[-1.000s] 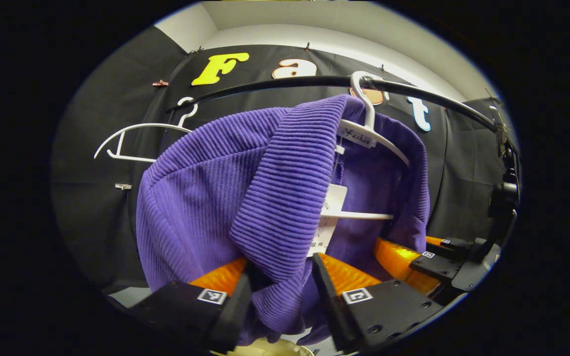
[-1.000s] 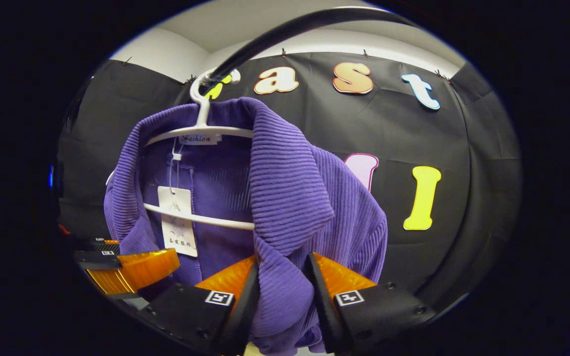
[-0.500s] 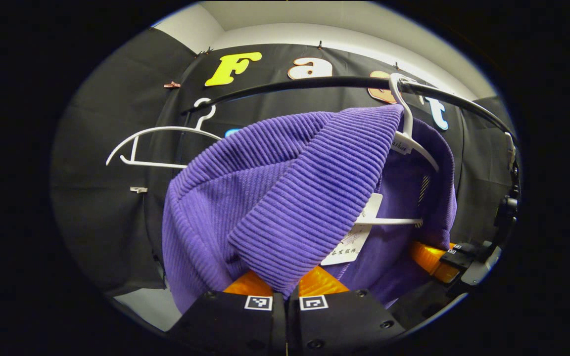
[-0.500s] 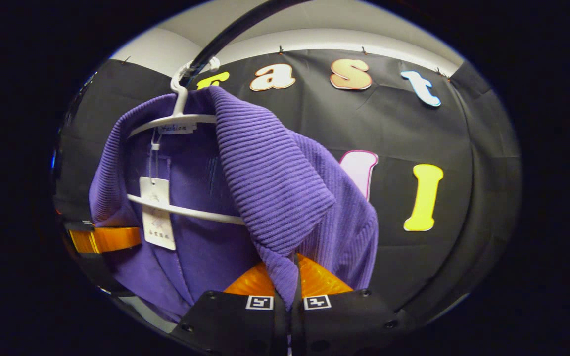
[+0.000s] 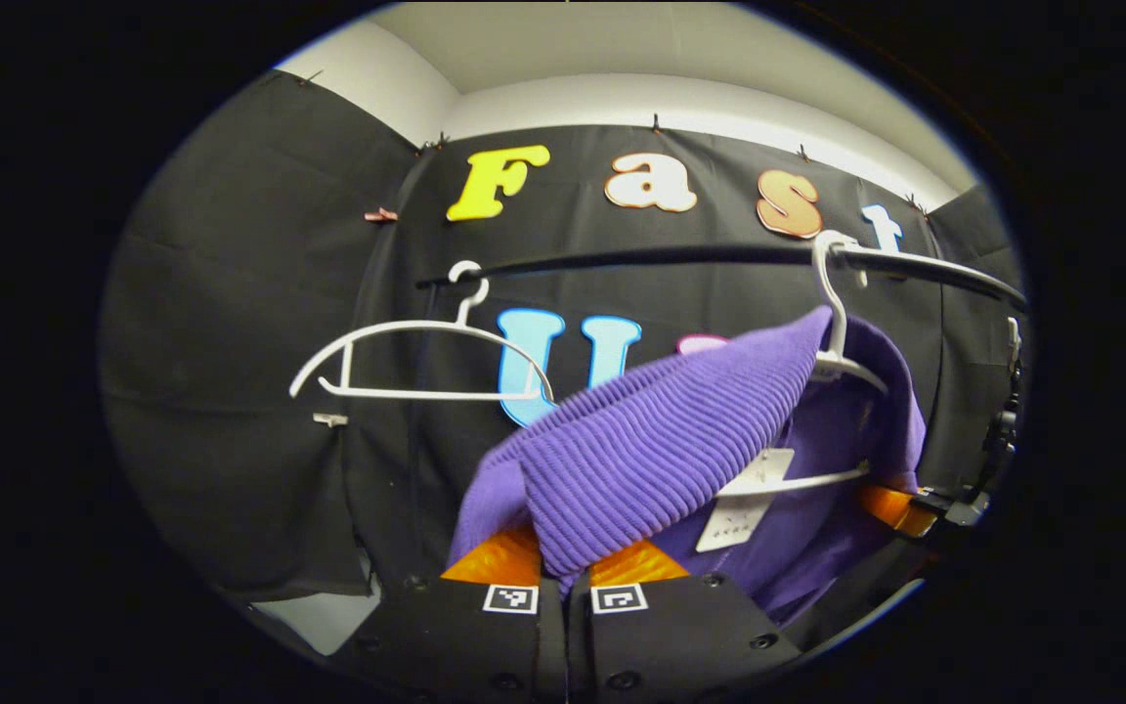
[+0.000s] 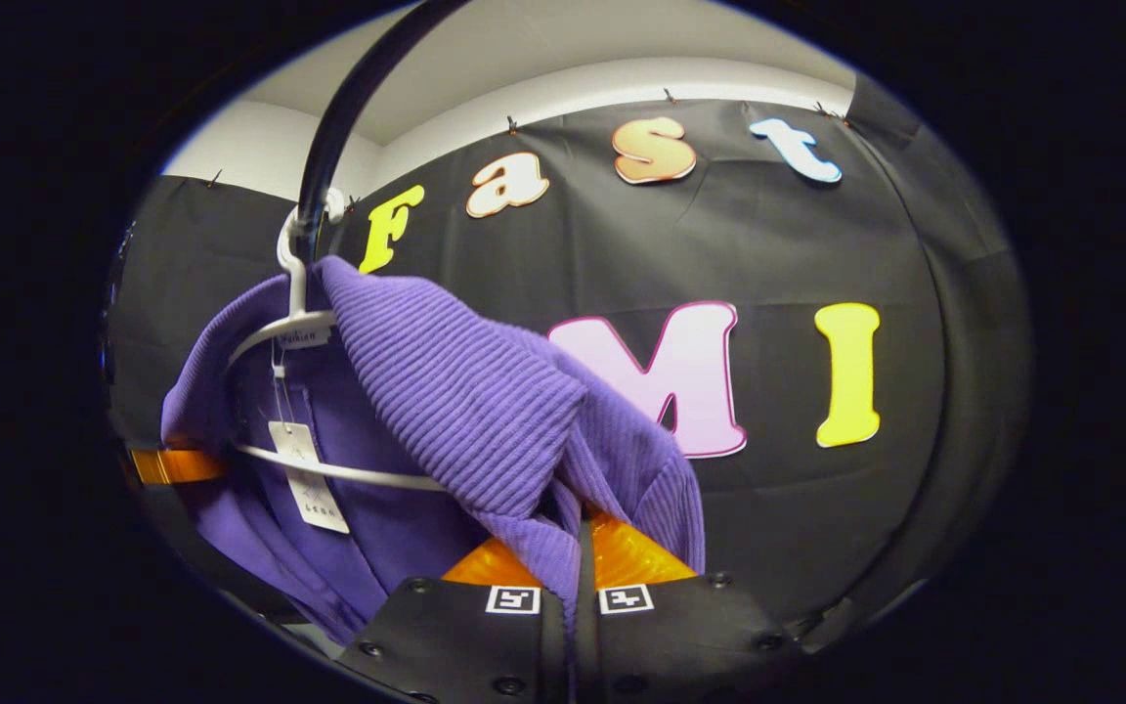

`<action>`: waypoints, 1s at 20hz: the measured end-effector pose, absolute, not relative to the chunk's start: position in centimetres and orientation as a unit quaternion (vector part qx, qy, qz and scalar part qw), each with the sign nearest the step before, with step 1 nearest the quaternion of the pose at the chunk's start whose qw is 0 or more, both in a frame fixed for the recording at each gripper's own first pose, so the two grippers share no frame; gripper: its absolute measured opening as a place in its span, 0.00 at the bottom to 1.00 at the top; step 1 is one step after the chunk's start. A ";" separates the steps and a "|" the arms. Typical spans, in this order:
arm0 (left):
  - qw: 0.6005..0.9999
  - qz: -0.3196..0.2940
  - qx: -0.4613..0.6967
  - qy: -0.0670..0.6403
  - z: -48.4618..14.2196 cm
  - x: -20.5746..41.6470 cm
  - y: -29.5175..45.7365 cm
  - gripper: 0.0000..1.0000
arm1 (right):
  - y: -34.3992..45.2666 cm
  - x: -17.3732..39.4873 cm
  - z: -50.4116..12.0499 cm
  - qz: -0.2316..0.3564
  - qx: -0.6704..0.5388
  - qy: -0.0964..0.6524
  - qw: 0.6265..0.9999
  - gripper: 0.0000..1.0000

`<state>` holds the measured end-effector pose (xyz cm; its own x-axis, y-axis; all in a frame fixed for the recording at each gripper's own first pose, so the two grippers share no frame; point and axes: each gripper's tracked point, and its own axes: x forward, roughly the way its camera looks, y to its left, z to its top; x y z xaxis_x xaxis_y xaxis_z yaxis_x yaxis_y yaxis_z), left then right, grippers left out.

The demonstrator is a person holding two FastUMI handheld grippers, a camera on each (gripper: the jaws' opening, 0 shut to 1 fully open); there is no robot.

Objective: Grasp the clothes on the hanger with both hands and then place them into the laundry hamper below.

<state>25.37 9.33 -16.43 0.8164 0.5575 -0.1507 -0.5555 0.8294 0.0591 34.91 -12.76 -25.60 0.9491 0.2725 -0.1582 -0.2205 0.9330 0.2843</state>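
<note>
Both grippers clamped on purple ribbed sweater (image 5: 651, 440): left gripper (image 5: 563, 572) on one collar flap, right gripper (image 6: 578, 562) on the other, white hanger (image 6: 328, 391) on rail (image 5: 719, 256) up between them.

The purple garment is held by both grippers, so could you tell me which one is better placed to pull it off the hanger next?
Probably left. The left gripper has stretched its side of the purple garment out and away from the hanger; the right gripper's side still drapes close beside it.

Two white hangers (image 5: 421, 337) (image 5: 842, 362), one purple garment (image 5: 661, 440), one black rail (image 5: 719, 256), one paper tag (image 5: 744, 501), two hand-held grippers (image 5: 565, 572) (image 6: 578, 562).
</note>
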 end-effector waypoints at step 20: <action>0.932 0.306 0.193 -0.001 -6.2 27.4 14.5 0.05 | -17.0 37.5 -20.8 0.099 0.299 -0.023 0.949 0.07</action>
<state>27.38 14.47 -6.20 0.8130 0.5698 0.1194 -0.5704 0.7384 0.3598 37.52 -17.03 -20.80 0.9795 0.1734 0.1027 -0.2009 0.8018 0.5628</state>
